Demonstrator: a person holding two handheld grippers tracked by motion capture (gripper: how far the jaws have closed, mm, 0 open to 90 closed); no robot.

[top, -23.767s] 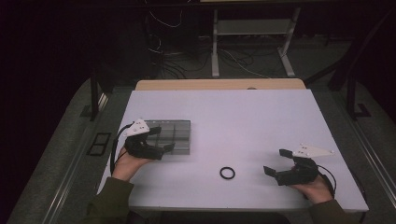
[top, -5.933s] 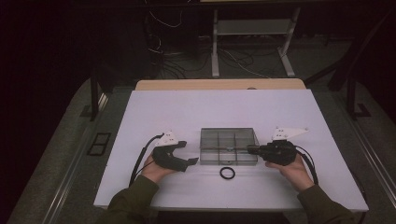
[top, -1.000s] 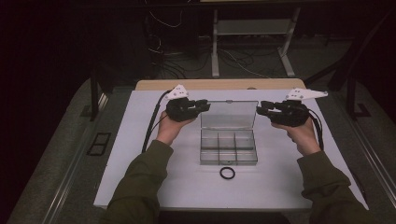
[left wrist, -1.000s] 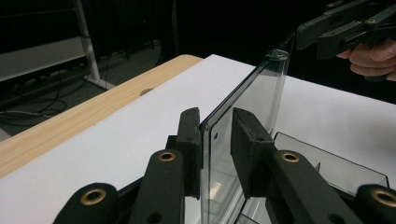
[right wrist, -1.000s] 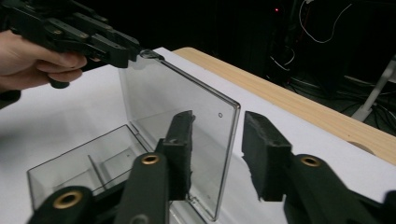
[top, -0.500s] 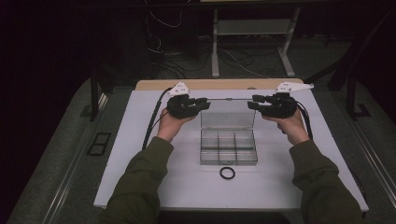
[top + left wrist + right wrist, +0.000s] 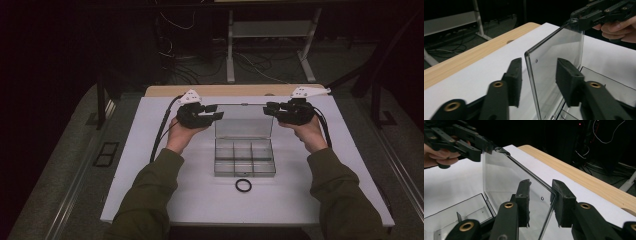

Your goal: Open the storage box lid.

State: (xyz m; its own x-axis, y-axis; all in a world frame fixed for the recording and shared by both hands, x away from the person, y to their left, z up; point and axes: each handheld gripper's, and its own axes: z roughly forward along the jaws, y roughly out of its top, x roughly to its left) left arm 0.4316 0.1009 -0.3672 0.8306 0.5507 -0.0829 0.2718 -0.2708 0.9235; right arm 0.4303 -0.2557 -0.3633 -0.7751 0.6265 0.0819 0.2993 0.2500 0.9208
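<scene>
White tabletop with a wooden strip along the far edge, dark room and cables behind. Left gripper (image 7: pixel 212 112) has its jaws straddling the left edge of the raised clear lid (image 7: pixel 243 120), and they've just been opening, so there's a gap on both sides with no pad pressing. Right gripper (image 7: pixel 272 109) straddles the lid's right corner, jaws just been closing, with slim gaps visible too. Lid stands upright off the clear compartment box (image 7: pixel 244 158) mid-table. 1 black ring (image 7: pixel 243 185) lies just in front of the box.
</scene>
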